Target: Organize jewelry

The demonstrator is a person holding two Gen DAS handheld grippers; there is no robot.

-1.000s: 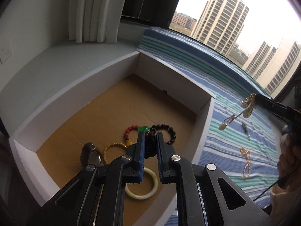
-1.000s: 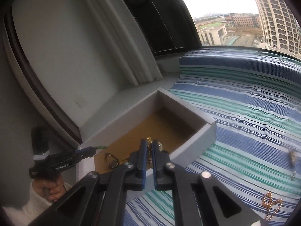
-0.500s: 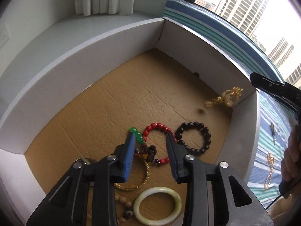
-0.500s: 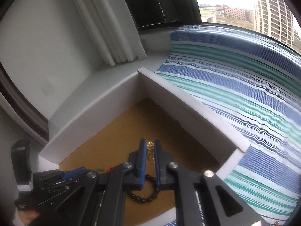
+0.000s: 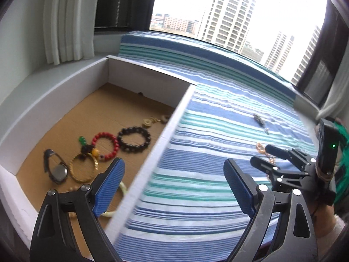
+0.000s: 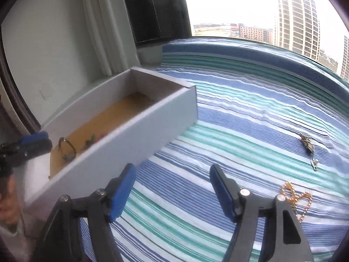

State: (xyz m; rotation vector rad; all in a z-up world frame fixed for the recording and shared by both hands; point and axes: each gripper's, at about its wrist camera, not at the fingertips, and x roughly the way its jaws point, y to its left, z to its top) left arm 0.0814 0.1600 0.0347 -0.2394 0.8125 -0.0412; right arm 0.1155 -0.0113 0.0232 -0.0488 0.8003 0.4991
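Observation:
A white box (image 5: pixel 150 75) with a brown floor holds a watch (image 5: pixel 55 170), a gold bangle (image 5: pixel 84 169), a red bead bracelet (image 5: pixel 105 145), a dark bead bracelet (image 5: pixel 134 138) and a small gold piece (image 5: pixel 152 121). My left gripper (image 5: pixel 174 185) hovers above the box's right wall, jaws opening, nothing between them. My right gripper (image 6: pixel 172 193) is over the striped cloth, jaws opening and empty. To its right lie a gold chain (image 6: pixel 294 196) and a silver piece (image 6: pixel 307 144). In the left wrist view the right gripper (image 5: pixel 262 154) hangs just above that chain (image 5: pixel 260 147).
A pale jade bangle (image 5: pixel 122 190) is partly hidden behind my left finger. The blue, green and white striped cloth (image 6: pixel 240 113) covers the surface to the window. A white ledge and a curtain (image 5: pixel 67 21) stand behind the box. A person's hand (image 6: pixel 6 198) holds the left gripper.
Both grippers went from shut on jewelry to open and empty, leaving a bead piece and a gold piece in the box. Both drew back from the box toward the striped cloth.

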